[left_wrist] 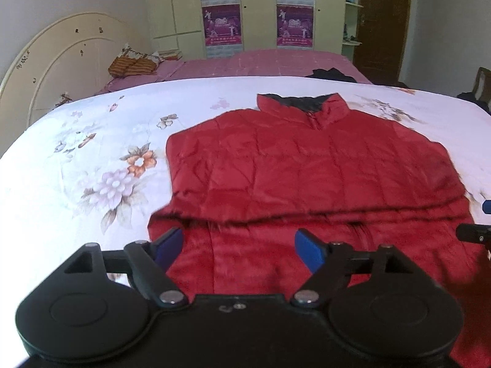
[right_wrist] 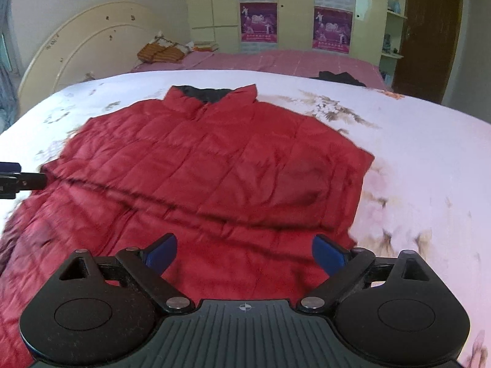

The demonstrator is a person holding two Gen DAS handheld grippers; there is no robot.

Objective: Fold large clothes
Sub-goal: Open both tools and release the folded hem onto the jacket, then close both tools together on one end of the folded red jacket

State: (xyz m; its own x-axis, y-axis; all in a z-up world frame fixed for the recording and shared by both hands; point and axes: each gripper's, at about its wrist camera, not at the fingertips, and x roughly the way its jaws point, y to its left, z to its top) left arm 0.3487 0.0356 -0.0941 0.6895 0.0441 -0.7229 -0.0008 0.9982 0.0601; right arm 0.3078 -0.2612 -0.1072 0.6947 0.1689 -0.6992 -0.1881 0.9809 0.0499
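Note:
A red quilted jacket [left_wrist: 307, 165] with a dark-lined collar lies flat on a floral white bedspread [left_wrist: 92, 141], collar away from me. It also shows in the right wrist view [right_wrist: 199, 165]. A fold crease runs across it near the hem. My left gripper [left_wrist: 239, 245] is open, blue pads spread, just above the jacket's near left part. My right gripper [right_wrist: 245, 253] is open above the near right part. Each gripper's tip shows at the edge of the other's view [left_wrist: 472, 233], [right_wrist: 18, 181].
A cream headboard [left_wrist: 61, 58] stands at the left. Behind lies a pink bed [left_wrist: 276, 61] with striped pillows [left_wrist: 135, 64] and a dark garment [left_wrist: 331, 75]. A wardrobe with posters [left_wrist: 257, 15] and a brown door [left_wrist: 383, 24] stand at the back.

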